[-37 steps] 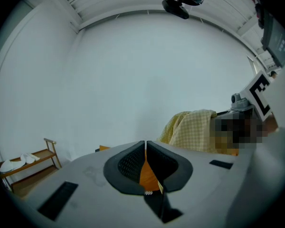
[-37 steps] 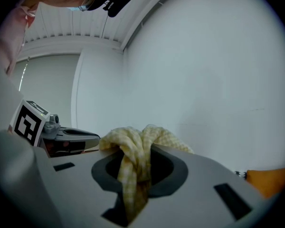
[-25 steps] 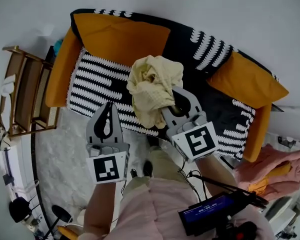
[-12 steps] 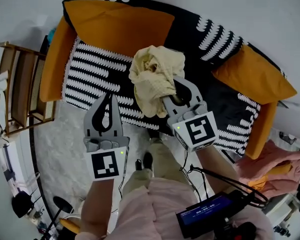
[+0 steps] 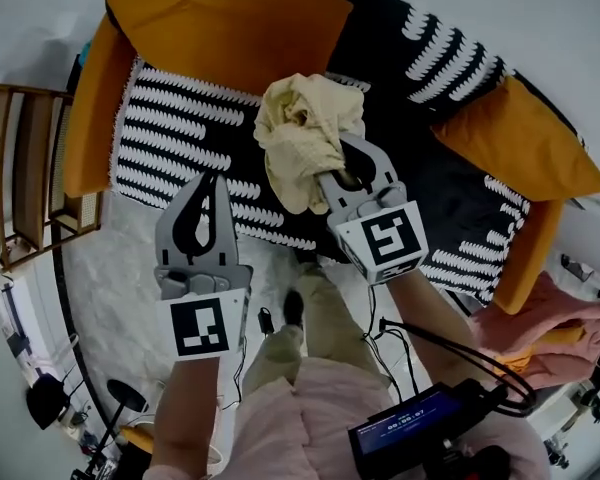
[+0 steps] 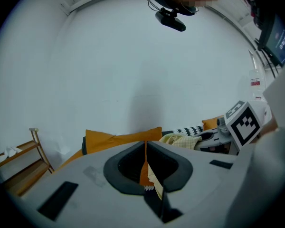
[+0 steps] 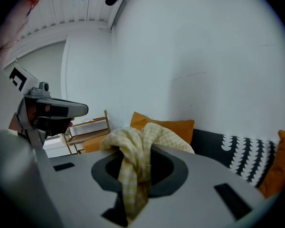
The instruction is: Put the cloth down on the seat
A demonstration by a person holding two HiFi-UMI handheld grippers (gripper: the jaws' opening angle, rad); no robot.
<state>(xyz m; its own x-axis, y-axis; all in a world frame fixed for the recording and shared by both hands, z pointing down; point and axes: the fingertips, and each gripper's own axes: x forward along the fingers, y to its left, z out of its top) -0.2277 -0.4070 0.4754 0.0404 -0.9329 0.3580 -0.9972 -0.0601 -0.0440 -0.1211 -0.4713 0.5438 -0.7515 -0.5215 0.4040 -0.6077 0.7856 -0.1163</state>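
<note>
Right gripper [image 5: 342, 168] clamped tight on the bunched yellow cloth [image 5: 302, 133], which drapes over its jaws and hangs above the black-and-white striped seat [image 5: 170, 148] of the sofa. Left gripper [image 5: 211, 180] hovers just beside it, jaws pressed together on nothing.
</note>
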